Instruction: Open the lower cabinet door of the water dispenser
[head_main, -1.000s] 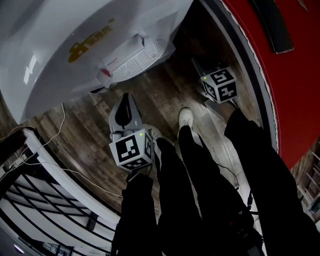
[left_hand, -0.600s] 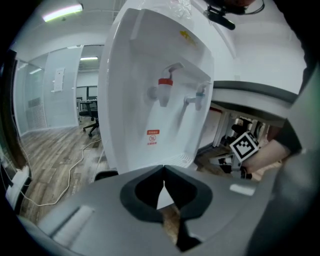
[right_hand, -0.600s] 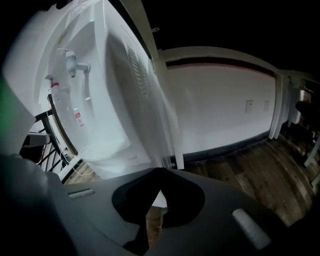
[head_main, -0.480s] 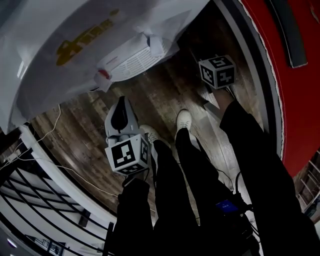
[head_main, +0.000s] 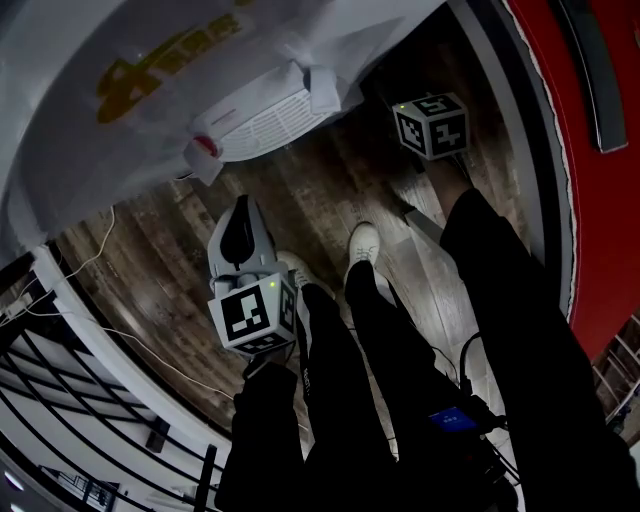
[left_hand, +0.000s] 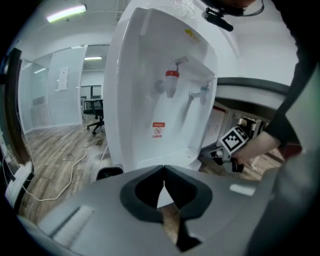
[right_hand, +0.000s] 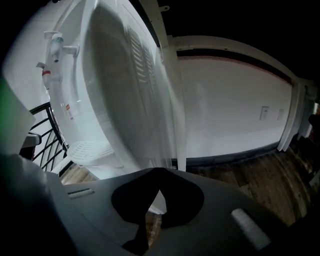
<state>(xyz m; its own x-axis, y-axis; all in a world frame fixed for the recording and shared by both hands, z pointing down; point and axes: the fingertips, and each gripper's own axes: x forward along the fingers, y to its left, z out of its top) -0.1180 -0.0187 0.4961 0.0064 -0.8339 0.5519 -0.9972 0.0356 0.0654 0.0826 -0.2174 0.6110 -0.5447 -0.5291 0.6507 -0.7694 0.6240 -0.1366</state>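
Water dispenser (head_main: 90, 150), white, upright on wooden floor (head_main: 330, 190), just ahead of both grippers; red tap (left_hand: 171, 80) and blue tap (left_hand: 202, 91) above ribbed drip tray (head_main: 262, 118). Lower cabinet door not to be made out: masked by gripper body in left gripper view, tucked under tray in head view. Left gripper (left_hand: 163, 168) facing dispenser front, apart from it, jaws closed tip to tip, nothing between. Right gripper (right_hand: 159, 169) round at dispenser's side, aimed along pale side panel (right_hand: 125, 100), near but not touching; jaws likewise pressed together, empty. White shoe (head_main: 365, 240) and dark trouser legs (head_main: 400, 340) between the two grippers. White cable (left_hand: 72, 175) loose on floor at left, black railing (head_main: 70, 390) beyond
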